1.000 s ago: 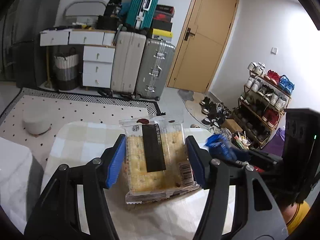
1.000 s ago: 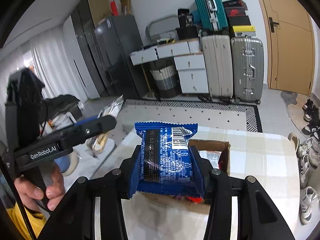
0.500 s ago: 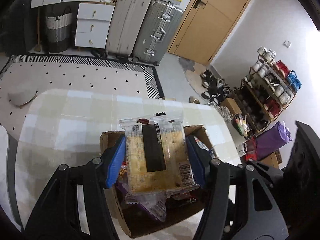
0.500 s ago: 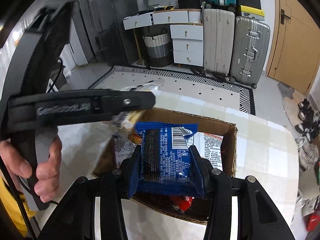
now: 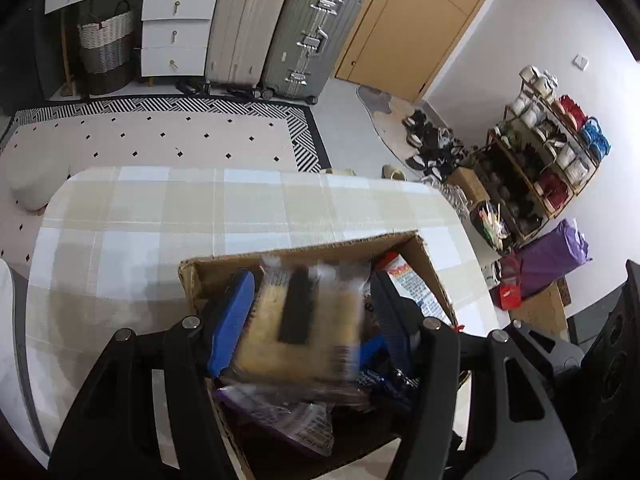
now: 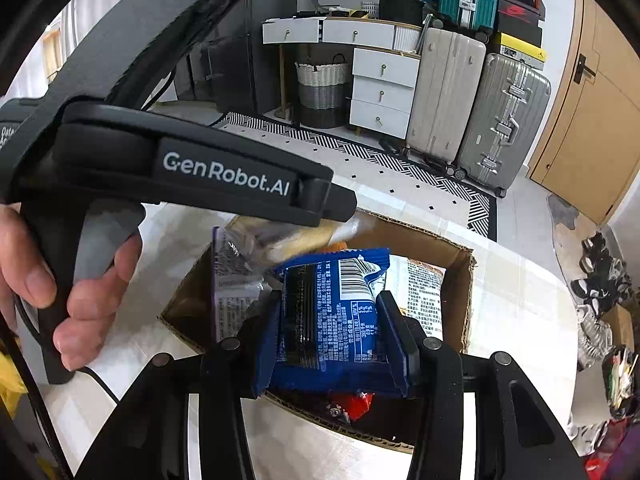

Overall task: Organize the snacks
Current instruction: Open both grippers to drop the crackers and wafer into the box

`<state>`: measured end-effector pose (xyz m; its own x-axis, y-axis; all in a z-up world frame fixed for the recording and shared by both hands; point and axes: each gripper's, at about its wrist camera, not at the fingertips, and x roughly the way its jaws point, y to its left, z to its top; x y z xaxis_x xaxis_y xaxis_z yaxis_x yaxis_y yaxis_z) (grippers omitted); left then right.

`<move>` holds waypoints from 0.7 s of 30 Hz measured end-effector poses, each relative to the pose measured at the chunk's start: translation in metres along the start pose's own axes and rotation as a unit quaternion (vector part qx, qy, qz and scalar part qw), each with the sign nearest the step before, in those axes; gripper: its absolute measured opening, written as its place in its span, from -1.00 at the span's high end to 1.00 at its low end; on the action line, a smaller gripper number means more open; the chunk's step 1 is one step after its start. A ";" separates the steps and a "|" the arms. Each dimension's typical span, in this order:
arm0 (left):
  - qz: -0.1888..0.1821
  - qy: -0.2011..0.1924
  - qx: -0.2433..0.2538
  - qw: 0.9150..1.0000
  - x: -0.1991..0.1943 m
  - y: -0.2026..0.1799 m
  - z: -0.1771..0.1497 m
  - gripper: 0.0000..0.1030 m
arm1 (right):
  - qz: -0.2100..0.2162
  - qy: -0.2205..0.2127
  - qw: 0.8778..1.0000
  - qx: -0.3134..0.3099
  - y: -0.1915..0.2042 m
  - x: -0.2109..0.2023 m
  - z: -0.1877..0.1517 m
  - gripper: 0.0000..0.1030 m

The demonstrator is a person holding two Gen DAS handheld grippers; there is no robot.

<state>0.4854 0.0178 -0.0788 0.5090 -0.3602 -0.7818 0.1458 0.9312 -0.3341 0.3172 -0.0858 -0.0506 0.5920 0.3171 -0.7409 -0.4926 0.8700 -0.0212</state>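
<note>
Cardboard box crowded: both packets risk snagging.
Left gripper jaws pinch yellow cracker packet; right gripper jaws pinch blue foil packet; they could collide.

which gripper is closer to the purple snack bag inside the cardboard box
Left. The left gripper, shut on a yellow cracker pack, sits directly over the purple snack bag. The right gripper, shut on a blue snack pack, is beside that bag.

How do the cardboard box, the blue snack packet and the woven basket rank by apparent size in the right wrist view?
1. cardboard box
2. blue snack packet
3. woven basket

The packet is much nearer to the camera, so the last two places are unsure.
</note>
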 end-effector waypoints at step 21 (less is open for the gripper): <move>0.049 -0.068 -0.003 0.997 -0.107 0.014 -0.043 -0.22 | 0.031 -0.067 0.997 0.040 -0.003 -0.027 0.016 -0.27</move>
<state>0.3966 0.0672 -0.0220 0.6303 -0.2563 -0.7328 0.0852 0.9611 -0.2629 0.3133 -0.0912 -0.0198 0.6440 0.4137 -0.6435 -0.4820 0.8726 0.0787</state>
